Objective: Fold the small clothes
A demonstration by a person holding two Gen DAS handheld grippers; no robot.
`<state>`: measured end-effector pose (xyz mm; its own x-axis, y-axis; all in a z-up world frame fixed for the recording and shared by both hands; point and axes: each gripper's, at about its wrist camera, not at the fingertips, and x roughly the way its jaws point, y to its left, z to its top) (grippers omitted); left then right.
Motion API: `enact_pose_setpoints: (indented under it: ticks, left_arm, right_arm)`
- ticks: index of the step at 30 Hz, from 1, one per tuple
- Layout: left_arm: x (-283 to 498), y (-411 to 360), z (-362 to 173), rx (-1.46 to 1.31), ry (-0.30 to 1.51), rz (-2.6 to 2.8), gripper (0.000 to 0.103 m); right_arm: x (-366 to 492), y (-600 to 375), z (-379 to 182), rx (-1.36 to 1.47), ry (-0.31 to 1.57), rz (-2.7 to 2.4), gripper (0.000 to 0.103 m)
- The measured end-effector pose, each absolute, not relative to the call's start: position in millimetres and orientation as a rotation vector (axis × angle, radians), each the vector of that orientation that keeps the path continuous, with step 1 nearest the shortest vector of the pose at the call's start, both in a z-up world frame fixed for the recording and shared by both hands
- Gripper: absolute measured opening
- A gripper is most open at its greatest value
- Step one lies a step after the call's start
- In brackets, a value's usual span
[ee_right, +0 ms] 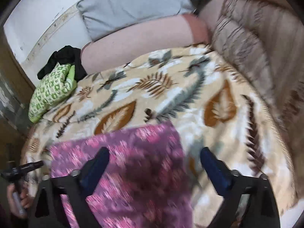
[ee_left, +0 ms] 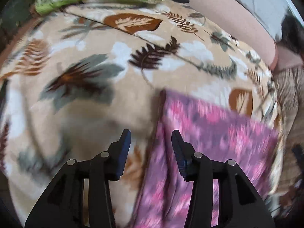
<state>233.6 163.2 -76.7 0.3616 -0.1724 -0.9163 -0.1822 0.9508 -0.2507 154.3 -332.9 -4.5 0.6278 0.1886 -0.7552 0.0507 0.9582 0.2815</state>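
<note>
A pink and purple patterned cloth (ee_left: 209,125) lies flat on a beige leaf-print blanket (ee_left: 95,104); both views are motion-blurred. My left gripper (ee_left: 151,134) hovers over the cloth's left edge, open, with nothing between its blue pads. In the right wrist view the same cloth (ee_right: 133,148) lies below my right gripper (ee_right: 154,152), which stands wide open above the cloth's right part, its pads off the fabric. A hand (ee_right: 22,199) at the lower left holds the left gripper's handle.
A green-patterned folded cloth (ee_right: 51,93) sits at the blanket's (ee_right: 152,95) far left with a black garment (ee_right: 64,57) behind it. A grey pillow (ee_right: 129,7) leans on the white wall. A brown striped cover (ee_right: 247,38) is bunched on the right.
</note>
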Motion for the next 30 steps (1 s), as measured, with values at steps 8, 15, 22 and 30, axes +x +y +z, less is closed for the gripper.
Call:
enact_pose_setpoints:
  ticks: [8,15,22,30]
  left_arm:
    - [262.7,165.0,-99.7,-0.531,1.198,-0.132,0.044]
    - [265.4,145.7,-104.2,-0.421,1.191,-0.116,0.006]
    - [262.9,166.0,-108.5,-0.487,1.188,-0.080,0.006]
    - [267.1,171.9,-133.4,-0.573,1.266,-0.073,0.016]
  right_arm:
    - [209.9,-376.2,-74.7,0.469,1.006,0.076,0.048]
    - [220.6,-356.8,-85.8,0.387,1.072,0.066,0.009]
    - [209.4,-371.7,-79.2,0.362,1.035,-0.019,0.004]
    - [224.1,-359.4,-97.3,0.258,1.104,-0.089,0.004]
